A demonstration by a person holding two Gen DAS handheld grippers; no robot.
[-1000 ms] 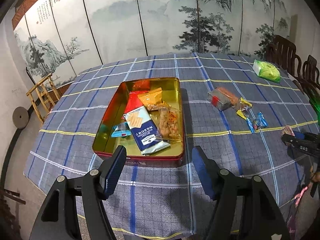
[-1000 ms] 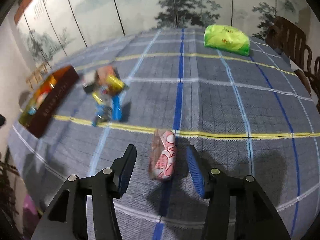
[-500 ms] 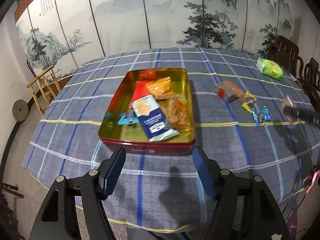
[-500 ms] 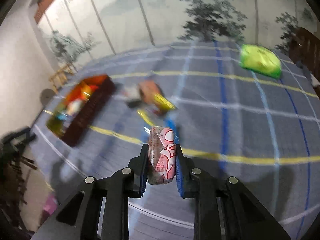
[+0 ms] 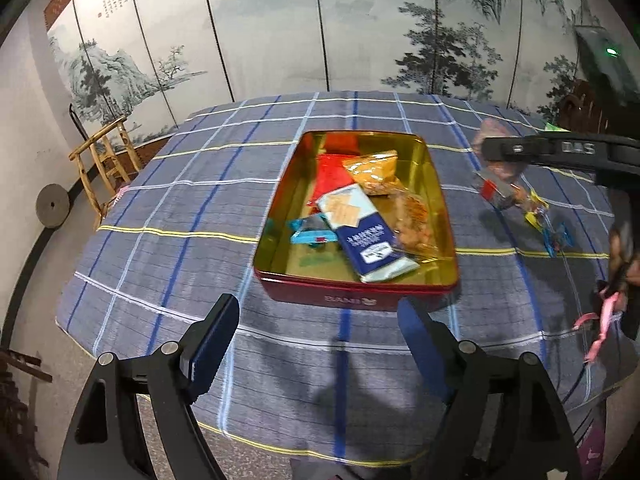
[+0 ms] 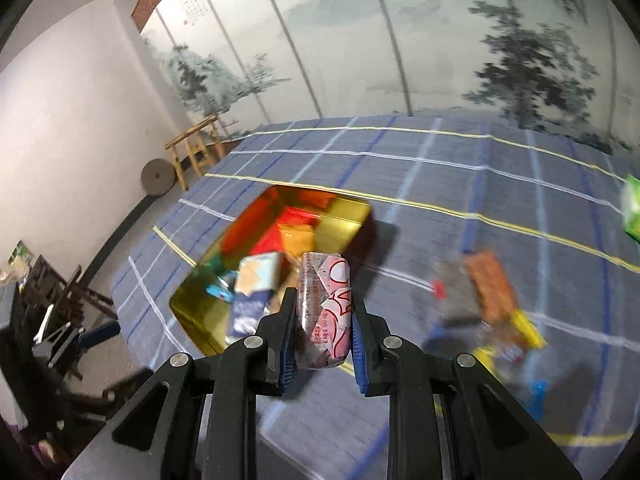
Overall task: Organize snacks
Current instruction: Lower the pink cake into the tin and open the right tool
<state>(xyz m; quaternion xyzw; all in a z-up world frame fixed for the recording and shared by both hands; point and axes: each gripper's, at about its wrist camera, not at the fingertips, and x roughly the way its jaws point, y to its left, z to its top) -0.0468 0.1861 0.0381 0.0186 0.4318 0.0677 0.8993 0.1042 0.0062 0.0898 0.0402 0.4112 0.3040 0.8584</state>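
A red tin with a gold inside [image 5: 352,300] [image 6: 352,216] sits on the checked tablecloth and holds several snack packets, among them a blue cracker pack [image 5: 364,232]. My right gripper [image 6: 322,332] is shut on a pink and white snack packet [image 6: 324,312] and carries it in the air, just right of the tin. In the left wrist view the same gripper [image 5: 486,148] reaches in from the right, above the tin's right rim. My left gripper [image 5: 316,340] hovers before the tin's near wall; its jaws are opening with nothing between them.
Loose snacks [image 5: 516,196] [image 6: 488,292] lie on the cloth right of the tin, with blue and yellow candies [image 5: 558,236]. A green packet [image 6: 632,212] lies far right. A wooden chair [image 5: 106,160] stands at the table's left side, a painted screen behind.
My right gripper shut on the pink packet, lifted it off the cloth and swung it left to the tin. The left gripper drew back from the tin and its jaws widened.
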